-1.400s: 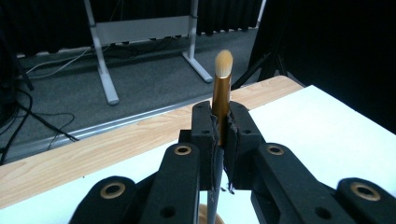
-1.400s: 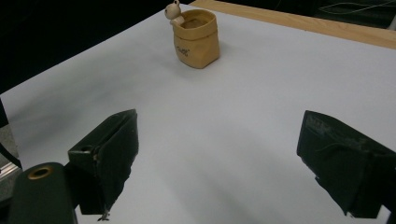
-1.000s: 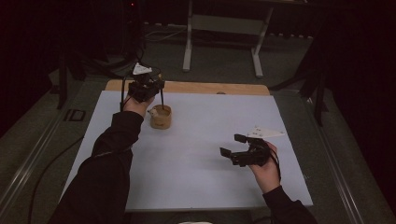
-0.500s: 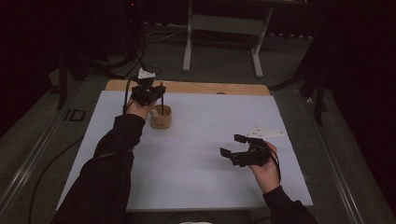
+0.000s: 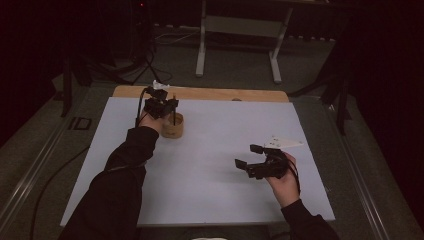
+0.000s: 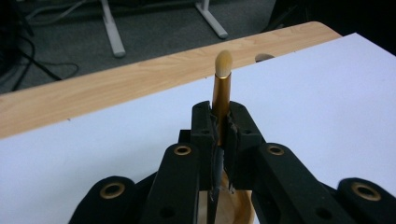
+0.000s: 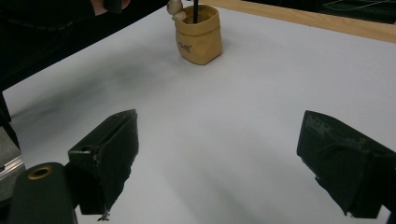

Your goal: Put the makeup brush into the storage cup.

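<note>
Above pot [image 5: 174, 128], left gripper [image 6: 223, 128] gripping brush [image 6: 221, 88]

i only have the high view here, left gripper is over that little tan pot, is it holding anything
Observer: Yes. In the left gripper view the left gripper is shut on a brush, gold ferrule and pale bristle tip pointing up past the jaws.
Operator: is the brush clear of the pot or still in it
Observer: Its lower end runs down between the jaws toward the pot; the left gripper view cannot show whether the tip is out.
Operator: anything else in the pot
Observer: The right gripper view shows a thin dark handle standing upright in it.
Operator: and the right gripper
Observer: The right gripper has its jaws wide apart, with bare white table cover between them.
</note>
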Tool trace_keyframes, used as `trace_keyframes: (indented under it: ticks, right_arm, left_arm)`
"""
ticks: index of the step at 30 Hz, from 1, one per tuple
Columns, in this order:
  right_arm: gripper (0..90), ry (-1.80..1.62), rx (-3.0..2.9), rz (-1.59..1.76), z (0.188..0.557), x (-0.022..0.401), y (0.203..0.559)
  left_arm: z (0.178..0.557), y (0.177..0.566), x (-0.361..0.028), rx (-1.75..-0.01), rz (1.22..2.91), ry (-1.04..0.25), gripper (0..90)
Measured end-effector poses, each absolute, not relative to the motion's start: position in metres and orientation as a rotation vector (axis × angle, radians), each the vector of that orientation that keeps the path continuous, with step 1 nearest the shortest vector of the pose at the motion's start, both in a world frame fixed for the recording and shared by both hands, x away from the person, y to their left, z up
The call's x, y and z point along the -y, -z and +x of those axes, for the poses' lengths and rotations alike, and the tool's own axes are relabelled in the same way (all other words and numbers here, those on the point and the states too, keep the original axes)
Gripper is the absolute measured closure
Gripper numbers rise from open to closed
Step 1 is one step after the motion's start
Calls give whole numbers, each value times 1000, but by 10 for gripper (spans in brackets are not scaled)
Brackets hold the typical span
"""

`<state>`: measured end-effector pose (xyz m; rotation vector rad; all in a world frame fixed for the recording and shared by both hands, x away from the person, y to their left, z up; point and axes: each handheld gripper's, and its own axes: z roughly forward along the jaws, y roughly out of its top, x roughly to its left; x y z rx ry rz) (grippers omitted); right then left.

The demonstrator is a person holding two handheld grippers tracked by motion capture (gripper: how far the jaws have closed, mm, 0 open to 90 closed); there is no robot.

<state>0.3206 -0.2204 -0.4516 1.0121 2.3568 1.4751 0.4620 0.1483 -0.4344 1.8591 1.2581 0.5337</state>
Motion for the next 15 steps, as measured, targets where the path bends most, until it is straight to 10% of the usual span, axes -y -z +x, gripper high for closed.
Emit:
trace_keyframes:
  ticks: [8,15]
  right_arm:
    - [127,-1477,-2355,1014,321,221,451]
    - [127,-1479,-2352,1016,321,222,451]
  left_arm:
    - [466,443,-148,-1367,1858,-508,819]
    - [467,434,-144,-1410,1816,-527,312]
